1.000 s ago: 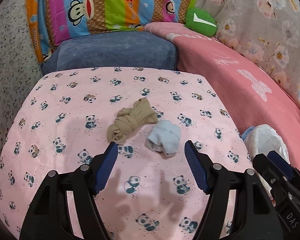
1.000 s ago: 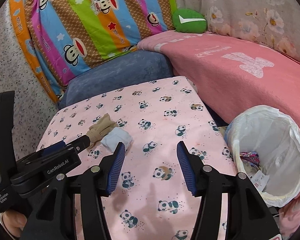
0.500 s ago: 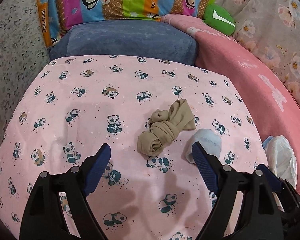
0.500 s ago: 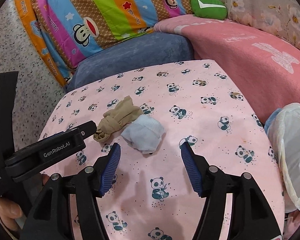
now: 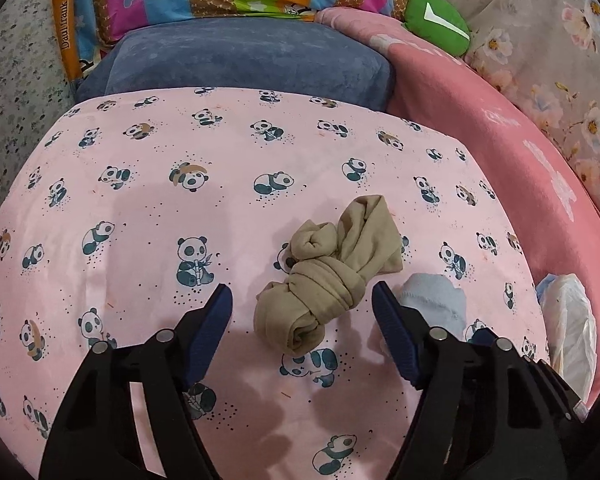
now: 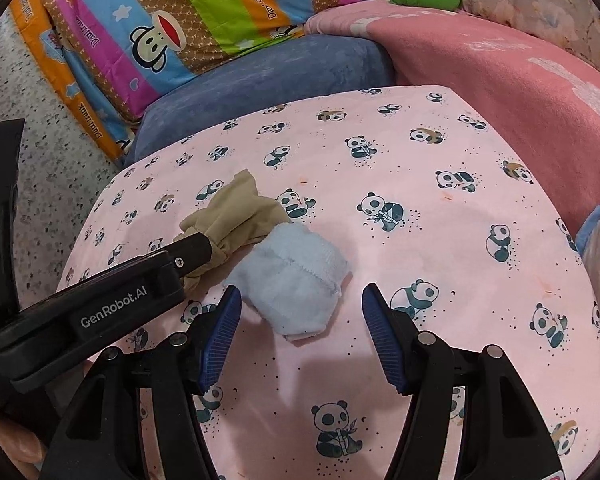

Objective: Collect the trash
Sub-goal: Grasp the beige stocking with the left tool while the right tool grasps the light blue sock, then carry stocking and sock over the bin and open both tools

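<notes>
We have each claw over its own piece on the panda cloth (image 5: 148,216) — the left gripper (image 5: 302,300), jaws apart and just narrowed, straddles the tan knotted stocking (image 5: 328,276), which runs diagonally up-right, and the right gripper (image 6: 300,300) gapes around the pale blue wad (image 6: 296,276), neither pressing yet.

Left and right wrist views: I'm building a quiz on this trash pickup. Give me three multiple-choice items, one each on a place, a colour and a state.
1. Where does the knotted beige stocking lie?
A. in the bin
B. on the panda-print cloth
C. on the blue cushion

2. What colour is the small sock ahead of the right gripper?
A. light blue
B. green
C. red

3. How does the left gripper stand?
A. shut on the stocking
B. shut, empty
C. open, jaws either side of the stocking

Answers: 1 B, it rests on the panda print; 2 A, pale blue fabric; 3 C, gaps show beside both pads.
</notes>
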Motion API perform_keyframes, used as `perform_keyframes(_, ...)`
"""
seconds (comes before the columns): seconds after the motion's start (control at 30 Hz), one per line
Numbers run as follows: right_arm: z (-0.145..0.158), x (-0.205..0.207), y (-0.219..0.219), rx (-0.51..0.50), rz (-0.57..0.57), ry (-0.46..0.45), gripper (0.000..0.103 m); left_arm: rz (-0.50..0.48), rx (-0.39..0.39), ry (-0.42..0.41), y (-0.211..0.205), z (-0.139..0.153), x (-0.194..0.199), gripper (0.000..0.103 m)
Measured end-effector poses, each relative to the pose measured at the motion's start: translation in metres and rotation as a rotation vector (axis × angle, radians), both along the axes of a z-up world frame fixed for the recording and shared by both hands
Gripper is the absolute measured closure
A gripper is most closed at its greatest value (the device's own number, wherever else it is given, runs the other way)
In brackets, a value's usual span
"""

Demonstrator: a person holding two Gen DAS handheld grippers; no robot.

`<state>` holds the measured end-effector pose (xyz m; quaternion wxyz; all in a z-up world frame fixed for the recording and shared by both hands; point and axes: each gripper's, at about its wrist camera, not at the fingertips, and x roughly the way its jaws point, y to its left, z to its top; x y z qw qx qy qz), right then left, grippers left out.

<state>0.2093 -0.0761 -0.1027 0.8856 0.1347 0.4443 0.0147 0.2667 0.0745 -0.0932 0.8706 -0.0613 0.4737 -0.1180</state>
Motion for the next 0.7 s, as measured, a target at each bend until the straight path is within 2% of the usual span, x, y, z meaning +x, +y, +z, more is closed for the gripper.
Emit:
perform_keyframes(0.03, -0.002, 0.002, 0.001, 0.001, 0.003, 0.004, 0.042, -0.006, -0.009, 0.006, 0.000, -0.002, 0.001, 0.043)
perform_keyframes(0.07, -0.004, 0.003, 0.001, 0.002, 0.004, 0.006, 0.045, -0.014, -0.017, 0.013, -0.001, -0.004, 0.001, 0.050)
perform_keyframes(0.2, -0.010, 0.004, 0.001, 0.014, 0.024, 0.020, 0.073, -0.036, -0.040, 0.022, -0.003, -0.006, -0.001, 0.060)
perform_keyframes(0.3, -0.010, 0.001, -0.001, 0.016, 0.019, 0.017, 0.085, -0.043, -0.034, 0.007, -0.007, -0.003, -0.007, 0.063)
perform_keyframes(0.43, -0.002, -0.008, -0.010, 0.020, -0.003, -0.002, 0.088, -0.048, -0.038, -0.010, -0.011, 0.007, -0.015, 0.065)
perform_keyframes(0.7, 0.035, -0.039, -0.040, 0.027, -0.064, -0.088, 0.088, -0.082, -0.057, -0.071, -0.033, 0.042, -0.041, 0.066)
